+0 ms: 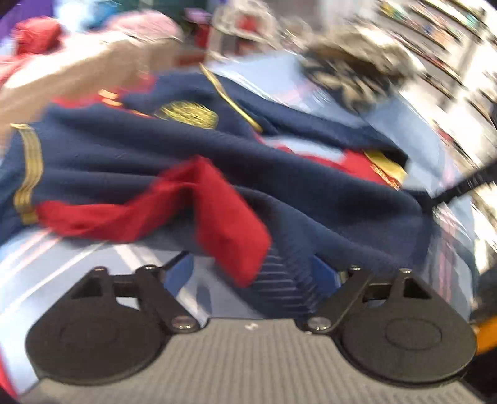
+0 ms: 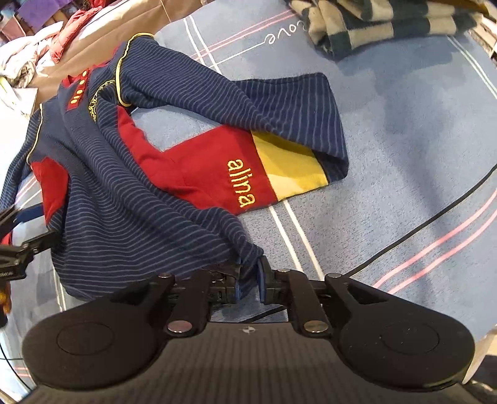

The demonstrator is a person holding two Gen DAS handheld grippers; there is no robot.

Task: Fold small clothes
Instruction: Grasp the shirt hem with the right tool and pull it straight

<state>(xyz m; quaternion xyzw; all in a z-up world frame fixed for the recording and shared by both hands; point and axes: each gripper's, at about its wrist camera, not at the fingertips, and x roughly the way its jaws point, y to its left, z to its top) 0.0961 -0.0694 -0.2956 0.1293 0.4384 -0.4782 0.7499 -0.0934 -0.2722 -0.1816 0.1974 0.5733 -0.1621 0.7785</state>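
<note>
A small navy striped garment (image 2: 130,192) with red and yellow panels and the word "alina" lies crumpled on a blue bedsheet (image 2: 403,130). My right gripper (image 2: 250,279) is shut on a bunched navy edge of it at the near side. In the blurred left wrist view the same garment (image 1: 217,161) fills the middle, with a red part (image 1: 230,223) hanging over my left gripper (image 1: 251,273). Its blue pads (image 1: 178,273) stand wide apart with cloth lying between them. The left gripper also shows at the left edge of the right wrist view (image 2: 18,248).
A folded green-and-cream checked cloth (image 2: 388,21) lies at the far right of the sheet. A pile of mixed clothes (image 2: 62,34), pink, purple and white, sits beyond a tan cover at the far left. A thin black cable (image 2: 435,214) crosses the sheet on the right.
</note>
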